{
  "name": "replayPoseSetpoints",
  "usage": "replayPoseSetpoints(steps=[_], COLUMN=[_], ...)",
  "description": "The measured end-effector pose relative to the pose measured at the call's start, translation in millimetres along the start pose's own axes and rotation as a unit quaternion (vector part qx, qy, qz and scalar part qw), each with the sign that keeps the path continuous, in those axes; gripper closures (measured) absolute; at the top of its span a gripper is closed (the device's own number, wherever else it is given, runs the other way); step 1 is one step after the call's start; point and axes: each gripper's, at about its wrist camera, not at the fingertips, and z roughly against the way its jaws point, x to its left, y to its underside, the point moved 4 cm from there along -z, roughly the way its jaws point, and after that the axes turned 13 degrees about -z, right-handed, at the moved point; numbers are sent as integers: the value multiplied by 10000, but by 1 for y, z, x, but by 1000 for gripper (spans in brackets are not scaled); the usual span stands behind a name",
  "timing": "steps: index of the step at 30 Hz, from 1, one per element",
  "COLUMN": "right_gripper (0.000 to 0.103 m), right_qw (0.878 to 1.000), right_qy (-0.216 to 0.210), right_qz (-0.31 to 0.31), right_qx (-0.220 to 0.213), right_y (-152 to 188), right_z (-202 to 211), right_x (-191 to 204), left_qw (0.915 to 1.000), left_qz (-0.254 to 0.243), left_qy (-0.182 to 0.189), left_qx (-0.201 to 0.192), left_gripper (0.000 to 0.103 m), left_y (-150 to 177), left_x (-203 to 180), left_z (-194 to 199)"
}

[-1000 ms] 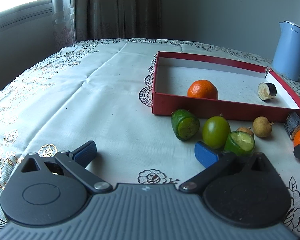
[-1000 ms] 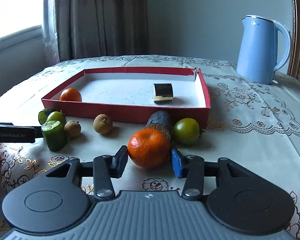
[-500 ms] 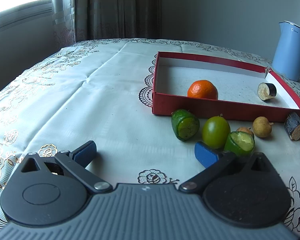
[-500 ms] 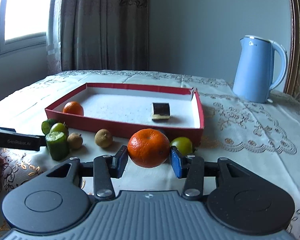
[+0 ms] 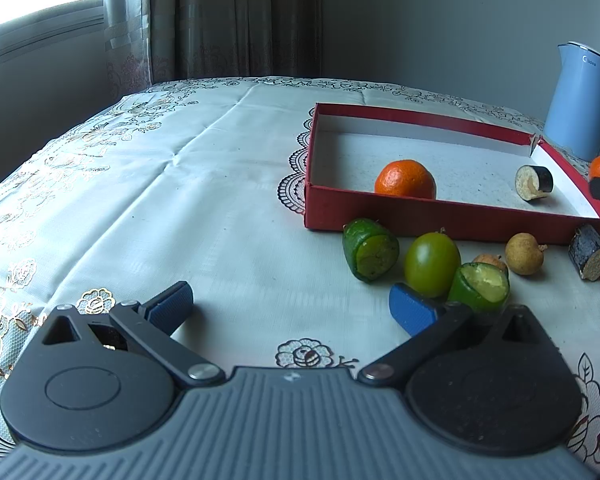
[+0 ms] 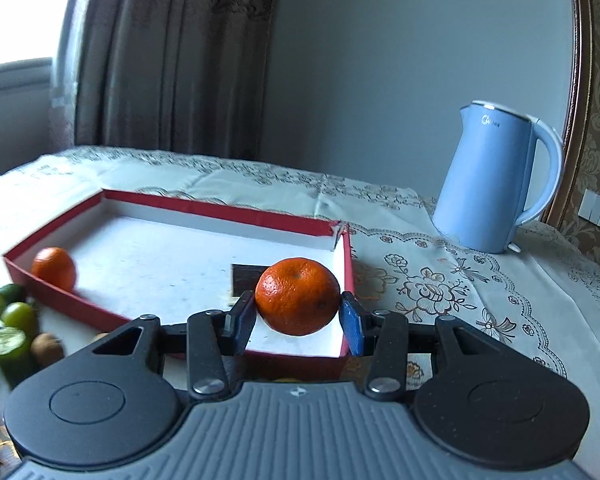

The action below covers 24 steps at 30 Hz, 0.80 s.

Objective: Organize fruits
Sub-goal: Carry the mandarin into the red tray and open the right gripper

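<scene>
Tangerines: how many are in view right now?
2. One tangerine lies in the red box by its left wall; the other tangerine is clamped in the right gripper above the box.

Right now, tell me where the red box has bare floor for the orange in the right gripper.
The red box is bare across its middle, between the orange inside near the front wall and the dark cut piece by the right wall; the back strip is free too. Outside the front wall it is crowded with the green fruits. The right gripper holds the held orange.

Left tongs (image 5: 290, 306) wide apart, right tongs (image 6: 296, 316) clamped.
</scene>
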Motion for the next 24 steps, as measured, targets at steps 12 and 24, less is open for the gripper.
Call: replayPoseSetpoints(steps=[12,24], right_gripper=[58,58], right_qw=[9990,9977], right_qy=[20,-69], right_qz=[261,238], right_qx=[360,629], right_y=[4,4], right_z=[-39,-54], right_x=[3,4], left_qw=[10000,10000], left_qz=[1,1], left_qy=[1,0], left_qx=[-1,0], left_gripper=[0,0], left_y=[0,0], left_x=[0,0], left_z=[0,0])
